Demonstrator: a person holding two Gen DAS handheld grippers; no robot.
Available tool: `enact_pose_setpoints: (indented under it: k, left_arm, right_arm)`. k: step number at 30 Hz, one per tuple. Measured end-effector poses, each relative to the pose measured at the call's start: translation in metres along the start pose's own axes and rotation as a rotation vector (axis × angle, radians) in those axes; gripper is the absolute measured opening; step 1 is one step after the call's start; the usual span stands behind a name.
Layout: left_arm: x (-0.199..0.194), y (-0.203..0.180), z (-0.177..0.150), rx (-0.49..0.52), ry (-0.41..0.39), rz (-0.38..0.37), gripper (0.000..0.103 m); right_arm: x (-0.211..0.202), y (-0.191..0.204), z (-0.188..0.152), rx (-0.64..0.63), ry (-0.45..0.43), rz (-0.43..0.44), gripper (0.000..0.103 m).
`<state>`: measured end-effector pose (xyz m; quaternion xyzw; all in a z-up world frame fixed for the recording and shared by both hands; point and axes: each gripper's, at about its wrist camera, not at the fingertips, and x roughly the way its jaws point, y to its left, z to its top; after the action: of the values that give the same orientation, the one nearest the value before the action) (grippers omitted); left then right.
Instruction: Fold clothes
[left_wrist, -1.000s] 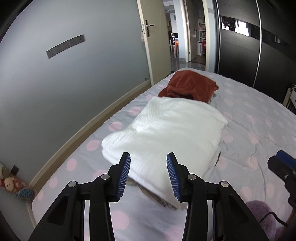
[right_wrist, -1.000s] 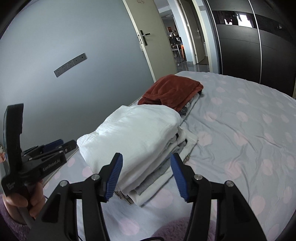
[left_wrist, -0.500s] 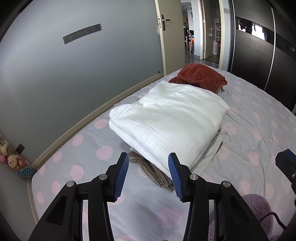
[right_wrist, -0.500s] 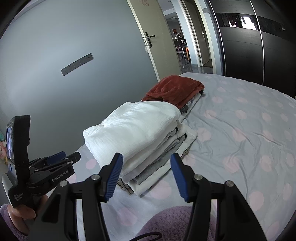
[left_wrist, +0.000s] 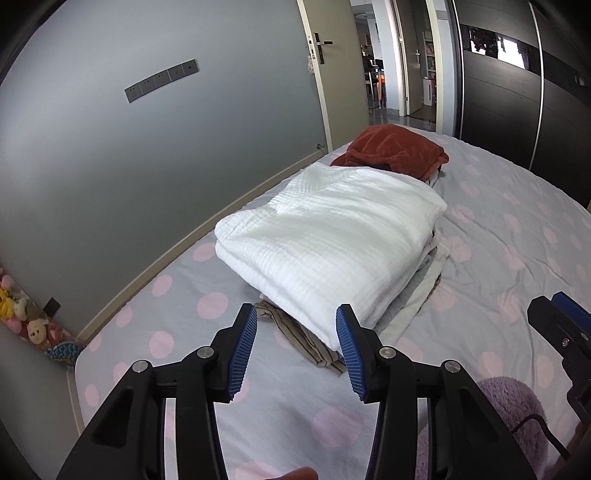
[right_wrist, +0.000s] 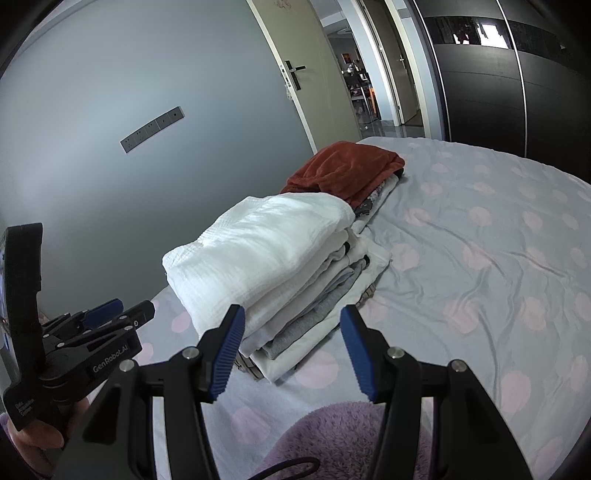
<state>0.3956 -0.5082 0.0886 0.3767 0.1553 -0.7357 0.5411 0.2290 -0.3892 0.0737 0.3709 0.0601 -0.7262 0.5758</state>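
We have both grippers empty with their fingers apart: the left gripper (left_wrist: 295, 352) hangs just short of the near corner of the stack (left_wrist: 332, 258), the right gripper (right_wrist: 291, 347) close before the stack's near side. The stack lies on the bed (left_wrist: 498, 258) beside the wall, a white garment (right_wrist: 258, 251) folded on top of several folded layers. A red garment (left_wrist: 391, 151) sits on a second pile at the far end. By our reckoning the white piece is folded and placed. No unfolded garment is in view, so next we must find one, or else square up the stack's uneven edges.
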Motion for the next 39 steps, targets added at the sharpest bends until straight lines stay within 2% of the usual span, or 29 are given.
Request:
enact_pose_setpoints:
  k: [14,39]
  left_arm:
    - [0.009,0.014,-0.008,-0.015,0.015,0.013,0.047]
    - [0.007,0.024,-0.025,-0.014,0.024,-0.004,0.047]
  right_arm:
    - [0.015,0.02,-0.007,-0.045,0.033,-0.006,0.053]
    - [0.015,0.047,-0.013,-0.109,0.028,-0.018,0.053]
